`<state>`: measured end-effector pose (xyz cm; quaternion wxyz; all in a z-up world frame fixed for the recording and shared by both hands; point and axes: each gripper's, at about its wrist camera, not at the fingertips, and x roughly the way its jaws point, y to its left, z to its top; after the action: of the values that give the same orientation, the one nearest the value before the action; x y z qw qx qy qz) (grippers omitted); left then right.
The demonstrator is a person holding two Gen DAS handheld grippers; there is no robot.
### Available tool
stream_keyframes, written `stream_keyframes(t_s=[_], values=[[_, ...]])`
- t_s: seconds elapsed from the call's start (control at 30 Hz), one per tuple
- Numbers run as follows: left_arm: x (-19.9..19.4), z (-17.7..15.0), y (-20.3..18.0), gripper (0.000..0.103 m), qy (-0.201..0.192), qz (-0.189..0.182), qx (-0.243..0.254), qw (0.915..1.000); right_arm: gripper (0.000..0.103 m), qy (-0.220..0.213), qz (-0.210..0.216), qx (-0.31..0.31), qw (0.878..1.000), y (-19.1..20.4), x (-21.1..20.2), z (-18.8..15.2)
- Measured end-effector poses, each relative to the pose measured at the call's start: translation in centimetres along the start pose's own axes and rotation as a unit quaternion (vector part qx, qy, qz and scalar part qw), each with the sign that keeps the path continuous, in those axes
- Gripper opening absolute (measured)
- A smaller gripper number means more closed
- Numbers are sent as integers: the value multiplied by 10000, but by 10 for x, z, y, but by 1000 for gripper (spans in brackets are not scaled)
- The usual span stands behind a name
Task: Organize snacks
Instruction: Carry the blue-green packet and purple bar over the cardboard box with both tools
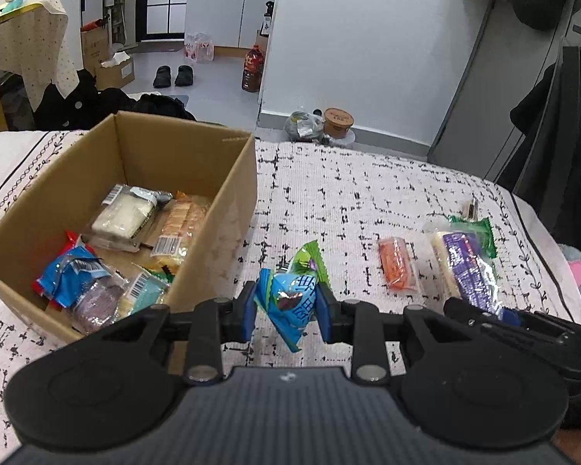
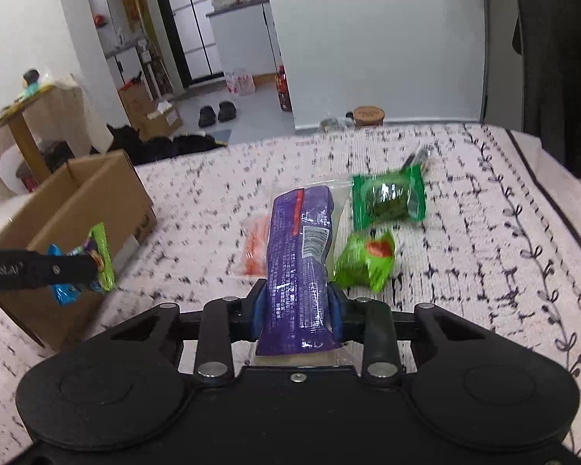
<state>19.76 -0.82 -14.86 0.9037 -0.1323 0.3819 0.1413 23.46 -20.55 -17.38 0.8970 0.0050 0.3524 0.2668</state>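
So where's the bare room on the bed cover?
Free: the cover between the cardboard box and the orange packet, and the far strip. Crowded: around the purple packet and two green packets.

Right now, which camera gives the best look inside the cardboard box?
The left wrist view. It looks down into the open box, showing several wrapped snacks on its floor. The right wrist view catches only the box's outer walls and rim at the left edge; its contents are hidden there.
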Motion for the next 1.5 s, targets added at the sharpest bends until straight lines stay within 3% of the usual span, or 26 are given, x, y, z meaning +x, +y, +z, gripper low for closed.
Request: stream_keyframes(t_s=[0.63,0.87,1.5], values=[[-44,37,24,30,-637,122,-309,9974,31,-542,564,55,9969,39,-19,44],[-54,44,41,30,-770,215,-401,9960,31,-565,888,-29,9944,59,-16,55],[-56,58,109,31,-815,718,-781,9910,31,-429,1258,-648,9890,115,1,67]])
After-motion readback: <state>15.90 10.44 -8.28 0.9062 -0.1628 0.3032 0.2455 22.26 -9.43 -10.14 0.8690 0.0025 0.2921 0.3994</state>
